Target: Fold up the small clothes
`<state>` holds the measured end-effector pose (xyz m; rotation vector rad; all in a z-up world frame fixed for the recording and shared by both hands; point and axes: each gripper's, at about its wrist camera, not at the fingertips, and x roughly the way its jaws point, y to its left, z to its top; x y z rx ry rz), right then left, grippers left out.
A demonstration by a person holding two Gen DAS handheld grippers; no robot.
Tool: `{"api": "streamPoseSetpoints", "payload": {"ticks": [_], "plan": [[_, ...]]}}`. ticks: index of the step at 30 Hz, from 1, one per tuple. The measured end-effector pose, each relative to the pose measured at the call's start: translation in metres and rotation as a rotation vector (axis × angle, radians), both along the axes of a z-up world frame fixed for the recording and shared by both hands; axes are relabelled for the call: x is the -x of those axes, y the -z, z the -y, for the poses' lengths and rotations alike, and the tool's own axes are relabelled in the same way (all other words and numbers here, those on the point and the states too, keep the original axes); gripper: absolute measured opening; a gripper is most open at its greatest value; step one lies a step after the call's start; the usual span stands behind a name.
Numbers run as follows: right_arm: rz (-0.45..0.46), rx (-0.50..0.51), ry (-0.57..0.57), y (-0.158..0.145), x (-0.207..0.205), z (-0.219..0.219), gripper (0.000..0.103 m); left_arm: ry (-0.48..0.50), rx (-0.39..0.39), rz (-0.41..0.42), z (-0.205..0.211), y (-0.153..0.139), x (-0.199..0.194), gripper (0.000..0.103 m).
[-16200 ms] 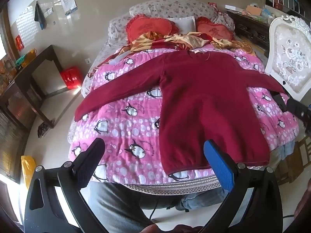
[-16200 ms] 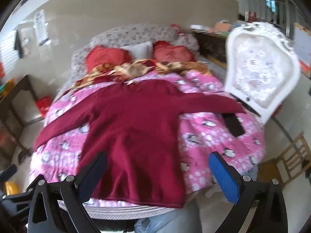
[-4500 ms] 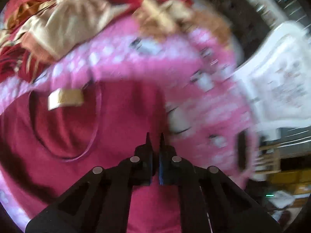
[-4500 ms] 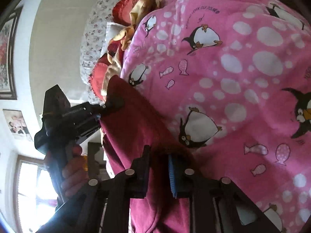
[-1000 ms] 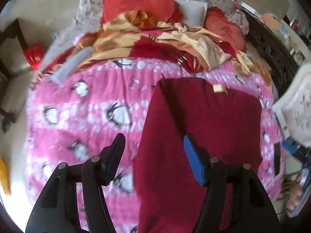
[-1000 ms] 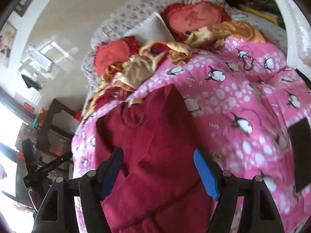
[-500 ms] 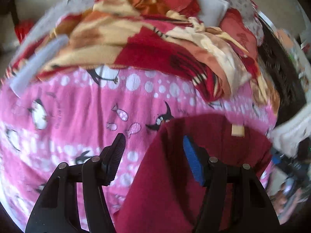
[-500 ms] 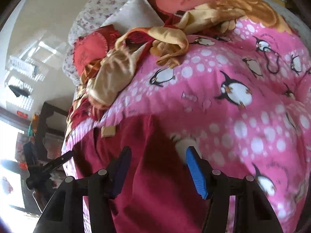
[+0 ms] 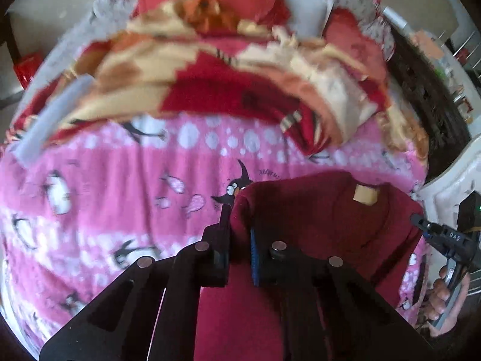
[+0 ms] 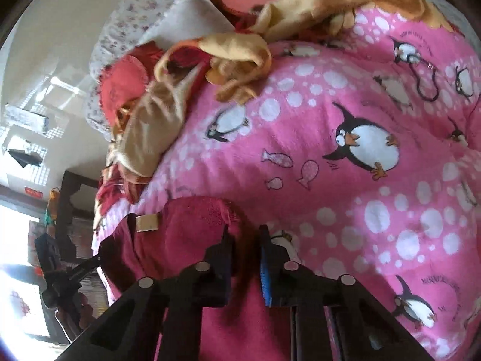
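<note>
Sleeves already folded in, the red top (image 9: 315, 240) has both shoulder corners beside its label (image 9: 364, 195) clamped by the left gripper (image 9: 239, 240) and right gripper (image 10: 245, 255), whose jaws have just been closing, lengthwise fold remaining.

A pink blanket (image 9: 120, 198) printed with penguins, small fish and white dots covers the bed (image 10: 360, 180). Toward the head of the bed lies a rumpled red, orange and cream blanket (image 9: 228, 78), bunched into folds on top of the pink one. Behind it rest red round cushions (image 10: 123, 81), a white pillow (image 10: 186, 21) and a pillow with a small floral print (image 10: 120, 21). A pale grey strip (image 9: 51, 120) lies at the blanket's left edge. A dark wooden cabinet (image 9: 427, 96) stands beside the bed, and a white carved chair back (image 9: 451, 186) shows near it. A red box (image 9: 28, 66) sits on the floor.
</note>
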<state>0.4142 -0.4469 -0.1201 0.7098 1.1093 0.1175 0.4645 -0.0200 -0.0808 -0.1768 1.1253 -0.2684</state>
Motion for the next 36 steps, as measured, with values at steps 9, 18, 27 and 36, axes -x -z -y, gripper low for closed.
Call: {"api": "streamPoseSetpoints", "payload": {"ticks": [9,18,27,36], "plan": [[0.209,0.051,-0.062,-0.079,0.134,-0.023,0.012,0.067,0.098,0.132,-0.050,-0.049,0.160,0.009],[0.100,0.060,-0.049,-0.021,0.297,-0.080,0.012,0.057,0.011,-0.046,-0.062,0.059,0.292,0.009],[-0.005,0.038,0.030,0.005,0.337,-0.083,0.036,0.124,0.032,-0.011,-0.064,0.031,0.347,0.036],[0.007,-0.136,0.009,-0.002,0.371,-0.101,0.056,0.079,0.207,-0.162,-0.074,0.051,0.361,0.038]]}}
